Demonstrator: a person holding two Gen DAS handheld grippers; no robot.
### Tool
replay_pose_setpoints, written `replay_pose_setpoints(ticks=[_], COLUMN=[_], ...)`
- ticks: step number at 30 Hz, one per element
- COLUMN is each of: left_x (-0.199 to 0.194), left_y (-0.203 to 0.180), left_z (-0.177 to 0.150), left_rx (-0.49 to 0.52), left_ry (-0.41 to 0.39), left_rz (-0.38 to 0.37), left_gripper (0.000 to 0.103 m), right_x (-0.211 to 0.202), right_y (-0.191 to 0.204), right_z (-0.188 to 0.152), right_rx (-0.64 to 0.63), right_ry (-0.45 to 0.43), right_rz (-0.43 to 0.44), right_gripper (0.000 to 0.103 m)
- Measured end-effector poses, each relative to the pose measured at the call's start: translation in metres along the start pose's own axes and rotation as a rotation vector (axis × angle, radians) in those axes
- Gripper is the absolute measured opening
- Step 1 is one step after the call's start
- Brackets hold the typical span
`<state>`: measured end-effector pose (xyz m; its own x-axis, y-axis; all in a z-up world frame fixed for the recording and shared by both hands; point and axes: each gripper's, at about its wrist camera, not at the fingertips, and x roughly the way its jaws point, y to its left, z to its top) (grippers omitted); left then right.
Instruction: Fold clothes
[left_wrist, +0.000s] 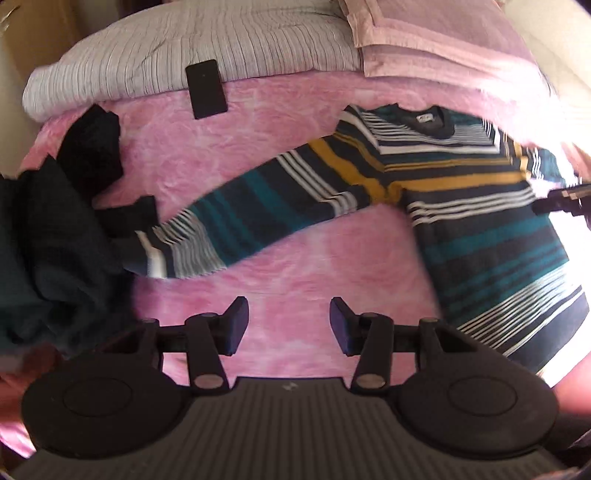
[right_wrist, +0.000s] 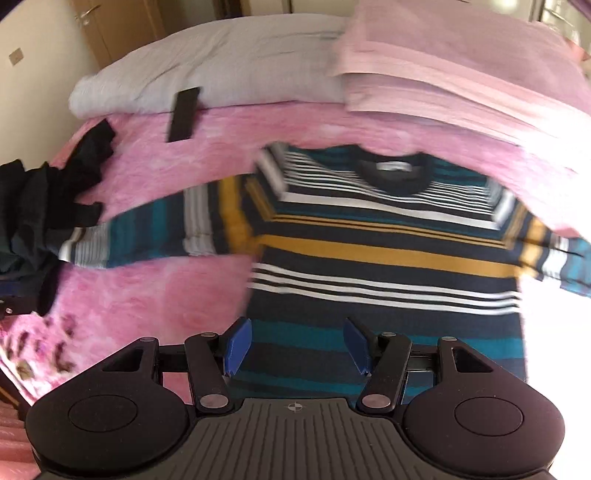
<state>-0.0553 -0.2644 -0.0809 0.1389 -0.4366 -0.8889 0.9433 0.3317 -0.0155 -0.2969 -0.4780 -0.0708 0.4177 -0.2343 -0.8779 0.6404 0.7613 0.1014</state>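
**Sweater spread flat, both grippers empty: sleeve fold next**

Best to begin with the long sleeve. Lower the left gripper (left_wrist: 289, 325) onto the cuff, up and to the left of its fingertips, and close on the knit alone, not on the pink bedsheet (left_wrist: 280, 266) beneath. Carry the sleeve across toward the chest, keeping it low so the body does not drag. Use the right gripper (right_wrist: 297, 345) to pin the torso or to take the opposite sleeve, which trails off to its right into glare and is hard to read. Avoid snagging the dark heap of clothes (left_wrist: 48, 251) touching the cuff end at far left.

Left gripper: jaws partly apart, nothing between the blue pads, only bedsheet below. Right gripper: jaws a good way apart, empty too, poised above the lower body of the sweater; contact with the cloth cannot be told.

Striped sweater (right_wrist: 384, 254): lying face up and flat on the bed, collar away from both tools, hem toward them. From the left gripper, ahead and to the right; from the right gripper, directly ahead and beneath the fingers. Bands of navy, teal, white and mustard; dark round neck with a small label inside. One sleeve stretched out straight to the left, unfolded. Knit looks soft and heavy, likely to slump if lifted by one corner.

Beyond the collar: a striped grey pillow (left_wrist: 192, 48), a pink pillow (right_wrist: 461, 66), and a flat black rectangular object (left_wrist: 206, 88), possibly a phone.
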Motion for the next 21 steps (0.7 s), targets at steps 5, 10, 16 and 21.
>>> replay_pose_setpoints(ticks=[5, 10, 16, 21], left_x=[0.001, 0.001, 0.011, 0.023], left_y=[0.044, 0.08, 0.116, 0.127], left_z=[-0.01, -0.031, -0.064, -0.092], left_rx=[0.076, 0.061, -0.005, -0.066], left_ry=[0.009, 0.024, 0.066, 0.097], left_rz=[0.08, 0.191, 0.25, 0.233], left_gripper=[0.046, 0.046, 0.047, 0.047], right_x=[0.041, 0.1, 0.186, 0.245], right_y=[0.099, 0.204, 0.305, 0.362], right_z=[0.016, 0.019, 0.017, 0.006], right_rx=[-0.201, -0.5, -0.746, -0.983], right_ry=[-0.022, -0.065, -0.092, -0.142], right_rz=[0.127, 0.281, 0.353, 0.27], right_gripper=[0.059, 0.058, 0.059, 0.059])
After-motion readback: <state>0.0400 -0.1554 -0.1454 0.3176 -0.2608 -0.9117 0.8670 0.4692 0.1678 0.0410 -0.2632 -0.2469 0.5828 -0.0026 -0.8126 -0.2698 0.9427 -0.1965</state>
